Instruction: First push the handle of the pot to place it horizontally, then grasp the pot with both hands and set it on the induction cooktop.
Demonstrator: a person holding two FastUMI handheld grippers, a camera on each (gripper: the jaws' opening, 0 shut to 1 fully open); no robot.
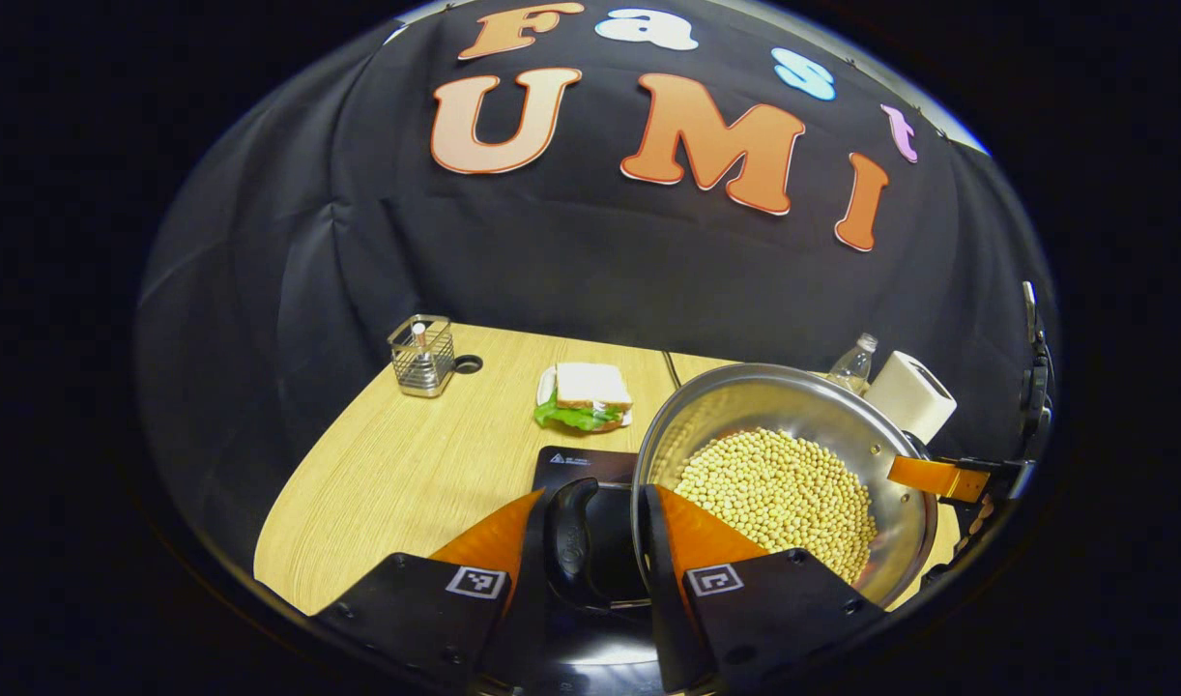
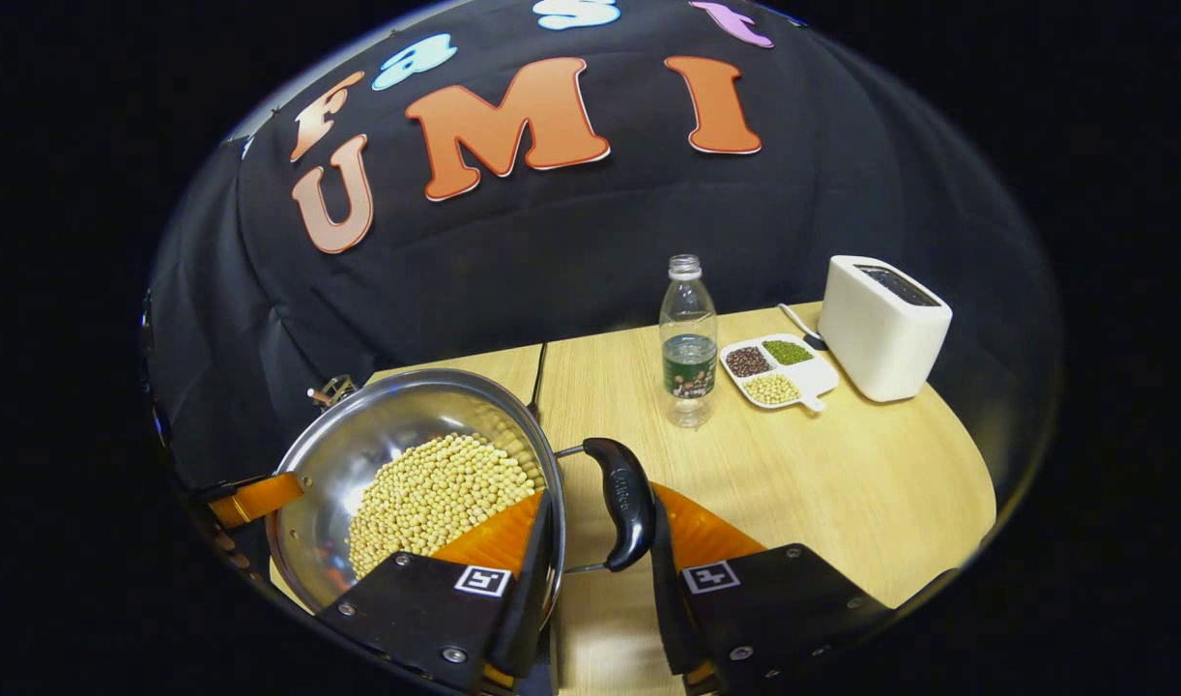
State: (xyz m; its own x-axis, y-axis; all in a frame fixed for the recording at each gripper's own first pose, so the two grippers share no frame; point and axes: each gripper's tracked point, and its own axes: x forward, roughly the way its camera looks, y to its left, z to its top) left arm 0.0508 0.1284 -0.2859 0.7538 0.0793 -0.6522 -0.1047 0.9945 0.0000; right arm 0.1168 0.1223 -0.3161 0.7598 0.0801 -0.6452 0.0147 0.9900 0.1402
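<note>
pot gripped by both side handles above the table

the wooden table [image 1: 397, 464] carries the steel pot [image 1: 745, 406], heaped with pale beans [image 1: 779, 493]. the left gripper view has a black induction cooktop [image 1: 581, 469] at 6 o'clock under the pot's edge, a sandwich [image 1: 586, 396] at 12 and a wire basket [image 1: 422, 356] at 10. the right gripper view instead has a toaster [image 2: 880, 329] at 2 o'clock, a divided dish [image 2: 774, 372] and a bottle [image 2: 688, 343] at 12. the left gripper [image 1: 590, 541] straddles one black handle [image 1: 571, 541]; the right gripper [image 2: 600, 527] straddles the other handle [image 2: 624, 503]. whether the fingers press, i cannot tell.
</note>
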